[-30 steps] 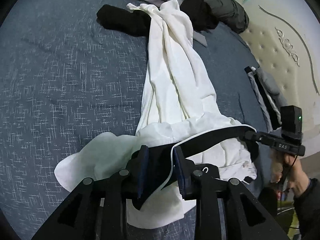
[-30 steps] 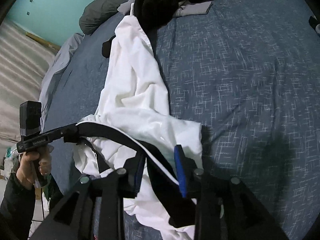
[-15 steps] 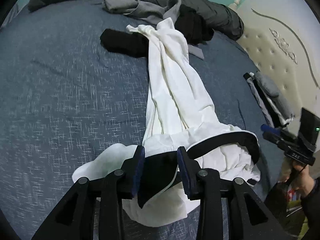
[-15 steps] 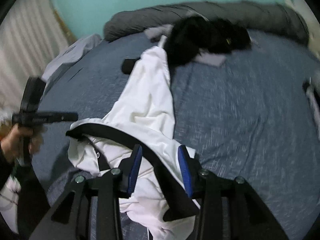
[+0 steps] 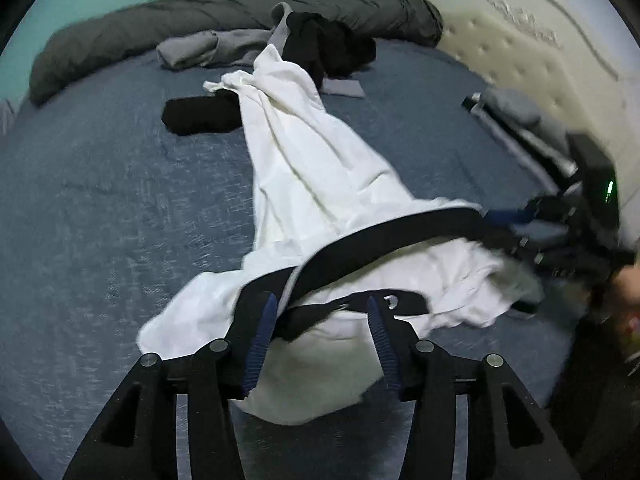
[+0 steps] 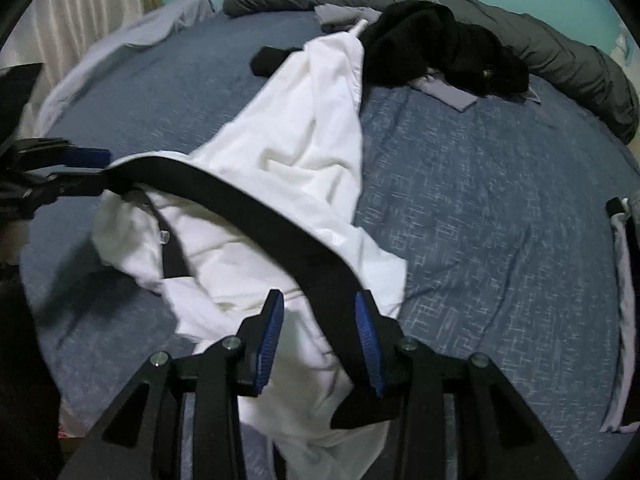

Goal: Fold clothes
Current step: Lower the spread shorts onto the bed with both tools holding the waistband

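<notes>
Here the white trousers (image 5: 320,168) sprawl on the bed (image 5: 100,200); their black waistband (image 6: 256,216) runs between both grippers' parted jaws, left gripper (image 5: 320,336) just widened, right gripper (image 6: 318,336) too.

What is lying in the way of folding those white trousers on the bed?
The white trousers' far leg ends lie across a rolled black garment, and a heap of black clothes touches them. Nothing else visible blocks them.

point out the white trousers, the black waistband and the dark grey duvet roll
white trousers (image 5: 320,168), left wrist view, mid leg
black waistband (image 6: 256,204), right wrist view, middle of the band
dark grey duvet roll (image 5: 160,20), left wrist view, top surface
</notes>
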A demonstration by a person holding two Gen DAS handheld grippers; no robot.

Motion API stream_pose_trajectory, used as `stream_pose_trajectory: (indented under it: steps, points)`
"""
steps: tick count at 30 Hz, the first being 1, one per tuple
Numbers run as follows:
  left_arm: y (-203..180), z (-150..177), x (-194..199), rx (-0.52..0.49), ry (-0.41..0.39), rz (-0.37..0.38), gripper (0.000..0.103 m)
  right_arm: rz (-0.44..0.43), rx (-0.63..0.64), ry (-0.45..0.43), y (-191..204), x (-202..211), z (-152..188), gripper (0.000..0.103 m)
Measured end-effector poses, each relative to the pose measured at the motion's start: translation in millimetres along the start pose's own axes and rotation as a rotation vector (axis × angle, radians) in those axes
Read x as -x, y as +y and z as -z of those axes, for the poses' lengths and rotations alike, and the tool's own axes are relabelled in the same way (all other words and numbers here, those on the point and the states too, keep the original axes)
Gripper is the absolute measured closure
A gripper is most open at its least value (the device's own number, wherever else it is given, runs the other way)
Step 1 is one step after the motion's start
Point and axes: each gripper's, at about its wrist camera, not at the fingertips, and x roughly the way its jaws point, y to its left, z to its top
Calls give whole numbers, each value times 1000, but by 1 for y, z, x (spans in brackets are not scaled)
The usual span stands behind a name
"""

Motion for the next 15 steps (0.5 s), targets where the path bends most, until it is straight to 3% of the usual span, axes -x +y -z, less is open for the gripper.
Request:
stream_pose_trajectory:
  steps: [5,9,15]
  points:
    - [2,4,-9,-46,3,-37,47,10,-5,7,-5,-5,-5,66]
    - [7,6,0,-53,-40,-60,47,18,0,9,-5,-7,-6,66]
    - [2,9,20,-74,-67,-34,47,18,36,-76,5,13,-3,66]
